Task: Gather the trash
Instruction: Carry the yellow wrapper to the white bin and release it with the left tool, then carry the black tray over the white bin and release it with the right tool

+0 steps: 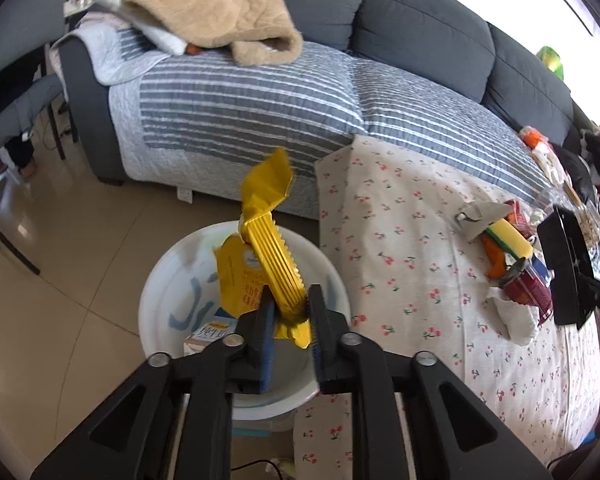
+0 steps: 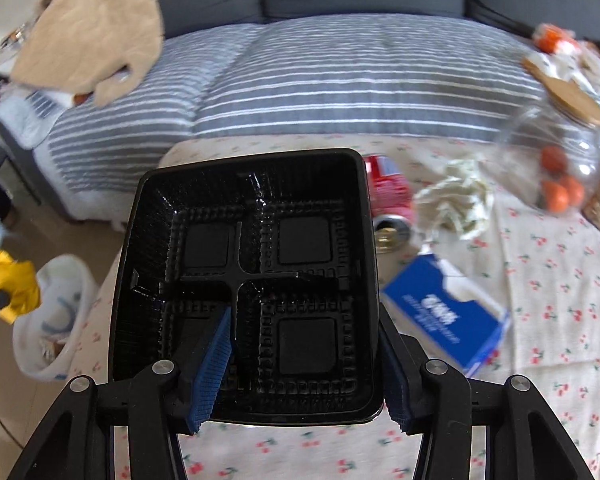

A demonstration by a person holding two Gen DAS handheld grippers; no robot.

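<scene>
My left gripper (image 1: 290, 306) is shut on a crumpled yellow snack wrapper (image 1: 266, 236) and holds it above a white bin (image 1: 156, 296) on the floor beside the table. A milk carton (image 1: 210, 330) lies in the bin. My right gripper (image 2: 304, 356) is shut on a black plastic food tray (image 2: 246, 280), one finger inside it and one outside, held above the cherry-print tablecloth (image 2: 560, 320). The wrapper (image 2: 10, 284) and bin (image 2: 56, 312) show at the left of the right wrist view. The tray (image 1: 566, 264) shows at the right of the left wrist view.
On the table lie a red can (image 2: 388, 196), crumpled paper (image 2: 456, 200), a blue carton (image 2: 448, 312), a clear jar with orange fruit (image 2: 560, 168), and a yellow-and-orange pack (image 1: 506, 236). A sofa with a striped cover (image 1: 240, 108) and a beige blanket (image 1: 216, 4) stands behind.
</scene>
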